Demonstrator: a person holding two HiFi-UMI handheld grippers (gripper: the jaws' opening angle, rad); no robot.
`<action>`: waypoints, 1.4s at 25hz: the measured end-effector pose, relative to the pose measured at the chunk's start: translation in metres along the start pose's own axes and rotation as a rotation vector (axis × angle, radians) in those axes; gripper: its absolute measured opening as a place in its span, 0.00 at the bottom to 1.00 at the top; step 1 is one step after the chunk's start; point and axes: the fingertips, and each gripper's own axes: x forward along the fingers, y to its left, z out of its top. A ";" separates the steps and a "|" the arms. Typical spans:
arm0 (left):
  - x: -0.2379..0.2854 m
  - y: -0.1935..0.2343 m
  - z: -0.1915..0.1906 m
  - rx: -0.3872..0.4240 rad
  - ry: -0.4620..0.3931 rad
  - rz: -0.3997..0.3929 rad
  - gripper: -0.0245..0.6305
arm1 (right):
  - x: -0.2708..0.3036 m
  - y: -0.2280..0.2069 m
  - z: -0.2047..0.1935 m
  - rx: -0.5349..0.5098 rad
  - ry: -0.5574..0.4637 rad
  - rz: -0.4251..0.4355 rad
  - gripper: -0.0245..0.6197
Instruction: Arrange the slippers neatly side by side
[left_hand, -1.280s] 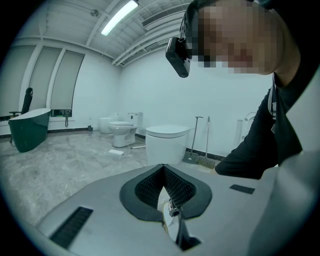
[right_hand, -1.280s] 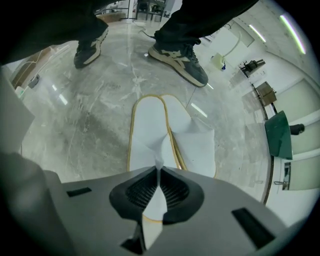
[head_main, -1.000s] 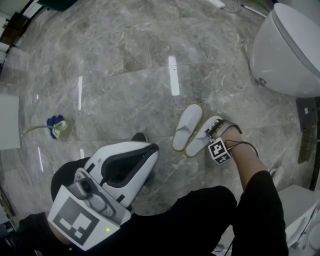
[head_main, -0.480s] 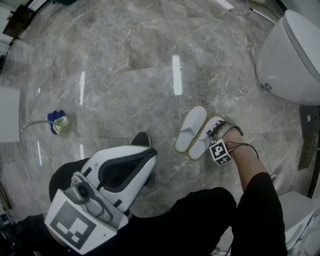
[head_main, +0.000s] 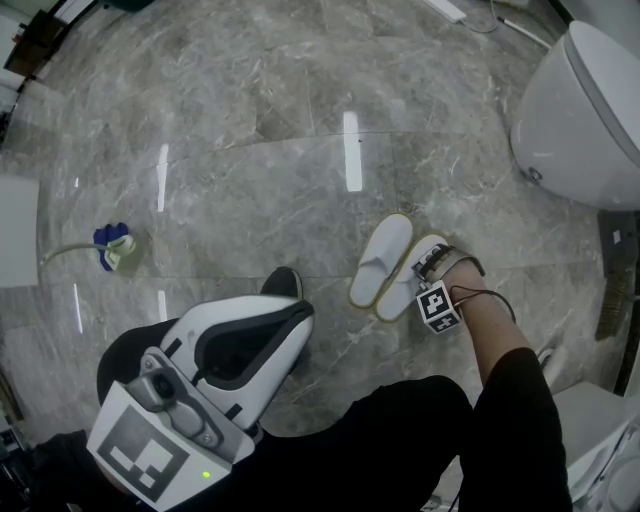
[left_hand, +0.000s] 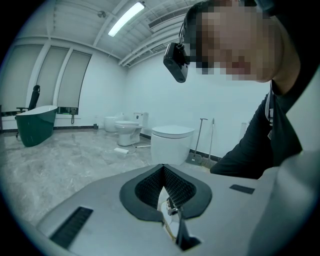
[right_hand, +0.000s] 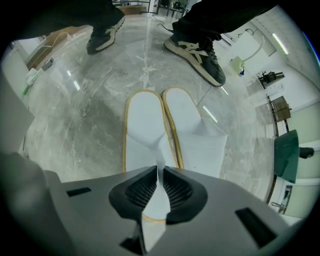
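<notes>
Two white slippers with yellow-trimmed soles lie side by side on the marble floor, toes pointing away from me. The left slipper (head_main: 381, 258) lies free, and in the right gripper view it is the right-hand one (right_hand: 192, 125). My right gripper (head_main: 428, 266) points steeply down over the right slipper (head_main: 405, 288). Its jaws (right_hand: 159, 172) are shut on that slipper's white strap (right_hand: 150, 142), which is pulled up into a peak between the pads. My left gripper (head_main: 293, 312) is held low at the left, away from the slippers. It is shut (left_hand: 162, 172) with nothing in it and points roughly level at a toilet.
A white toilet (head_main: 580, 110) stands at the upper right, with a broom head (head_main: 610, 290) by the right edge. A blue and green object on a cord (head_main: 113, 250) lies on the floor at the left. My dark shoe (head_main: 281, 281) is just left of the slippers.
</notes>
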 end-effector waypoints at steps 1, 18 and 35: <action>0.000 -0.001 0.000 0.002 0.001 -0.004 0.04 | 0.000 0.000 -0.001 0.006 0.002 0.000 0.07; 0.030 -0.005 0.017 0.107 0.000 -0.129 0.04 | -0.063 0.012 -0.008 0.341 0.057 -0.034 0.17; -0.019 -0.055 0.216 0.055 0.118 -0.242 0.04 | -0.407 -0.054 0.069 0.868 -0.037 -0.085 0.17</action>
